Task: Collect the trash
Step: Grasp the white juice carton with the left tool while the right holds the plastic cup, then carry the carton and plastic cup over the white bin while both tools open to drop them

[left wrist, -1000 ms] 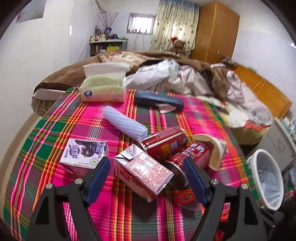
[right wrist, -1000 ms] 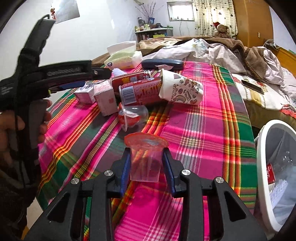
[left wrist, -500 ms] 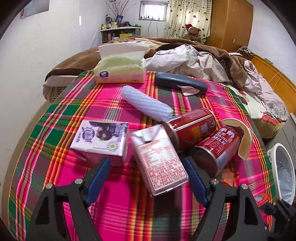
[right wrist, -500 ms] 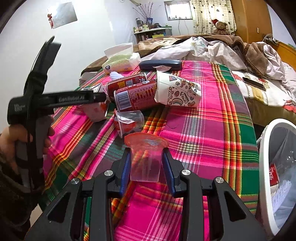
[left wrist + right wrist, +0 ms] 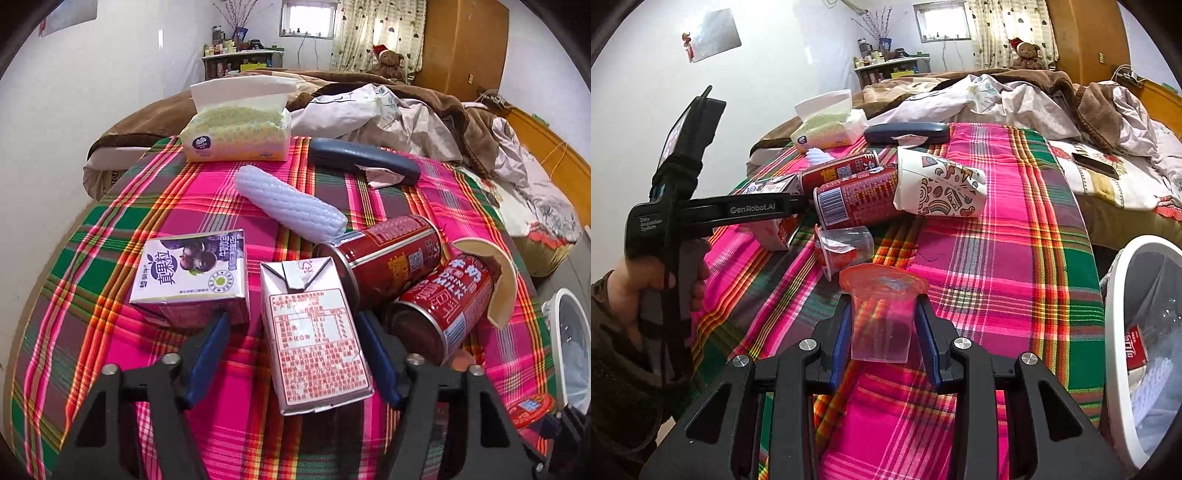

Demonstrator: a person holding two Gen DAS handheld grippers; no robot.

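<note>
The left gripper (image 5: 293, 343) has its blue fingers (image 5: 210, 347) on either side of a pink drink carton (image 5: 314, 336) lying flat on the plaid tabletop (image 5: 110, 350). The jaws have just been closing: the right finger lies along the carton's edge, while a gap shows between the left finger and the carton, so the fingers are spread rather than pinching. Just left of the left finger sits a purple juice carton (image 5: 192, 275). Just beyond the right finger lie two red cans (image 5: 391, 258), the nearer one with its far end tucked inside a paper cup (image 5: 498, 280). Farther out lie a white foam sleeve (image 5: 291, 206), a dark case (image 5: 362, 158) and a tissue pack (image 5: 236, 133).

The right gripper (image 5: 884, 332) pinches a clear plastic cup (image 5: 881, 325) between its fingers (image 5: 842, 336), the orange rim uppermost and the cup lifted off the cloth. Just ahead of the fingers lies another clear cup (image 5: 846, 247) on its side. To the left, a hand (image 5: 646, 280) holds the left gripper's handle. Well to the right stands a white bin (image 5: 1123, 314) with trash inside.
</note>
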